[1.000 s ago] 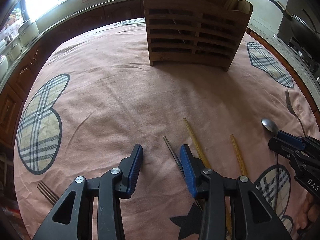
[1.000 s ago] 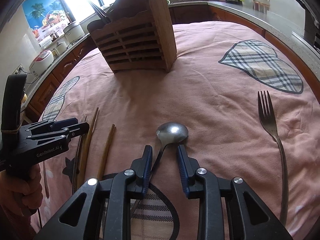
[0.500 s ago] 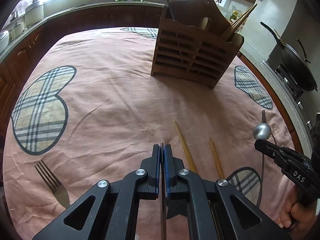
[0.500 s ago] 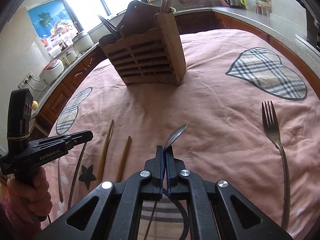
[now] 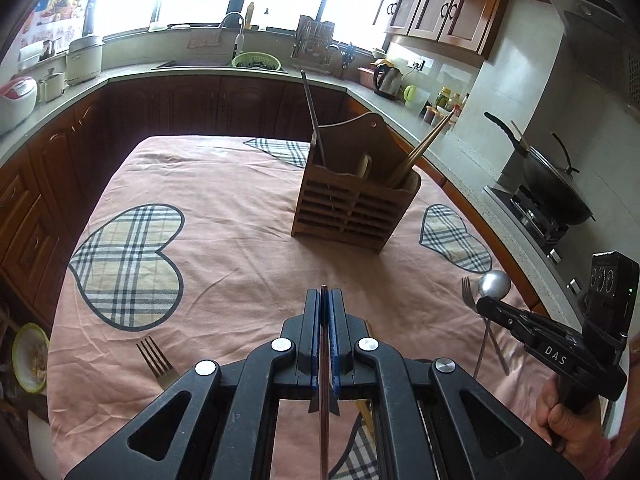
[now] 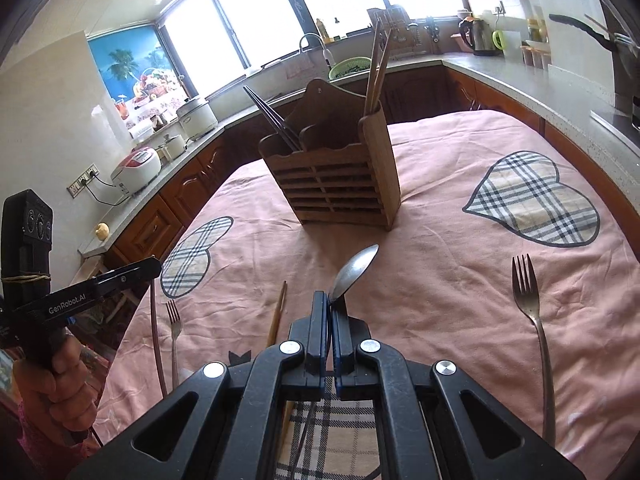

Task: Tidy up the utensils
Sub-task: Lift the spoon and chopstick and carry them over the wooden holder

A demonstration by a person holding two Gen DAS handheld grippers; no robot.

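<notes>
My left gripper [image 5: 324, 294] is shut on a thin dark chopstick [image 5: 324, 400], held off the pink cloth. From the right wrist view this left gripper [image 6: 154, 266] shows at the left, with the chopstick [image 6: 154, 320] hanging below it. My right gripper [image 6: 331, 300] is shut on the handle of a metal spoon [image 6: 354, 272], bowl raised and pointing ahead. The wooden slatted utensil holder [image 5: 352, 204] [image 6: 336, 188] stands upright beyond both grippers, dark chopsticks in one compartment and wooden ones in another. The right gripper [image 5: 486, 306] and spoon bowl [image 5: 495, 284] also show in the left wrist view.
On the cloth lie a fork [image 6: 528, 292] at the right, another fork [image 6: 173, 316] at the left and a wooden chopstick [image 6: 278, 316] in the middle. Kitchen counters ring the table; a wok [image 5: 556, 184] sits on the stove at the right.
Both grippers went from open to shut, the left on the dark chopstick and the right on the spoon handle. Both then rose, lifting their utensils off the cloth.
</notes>
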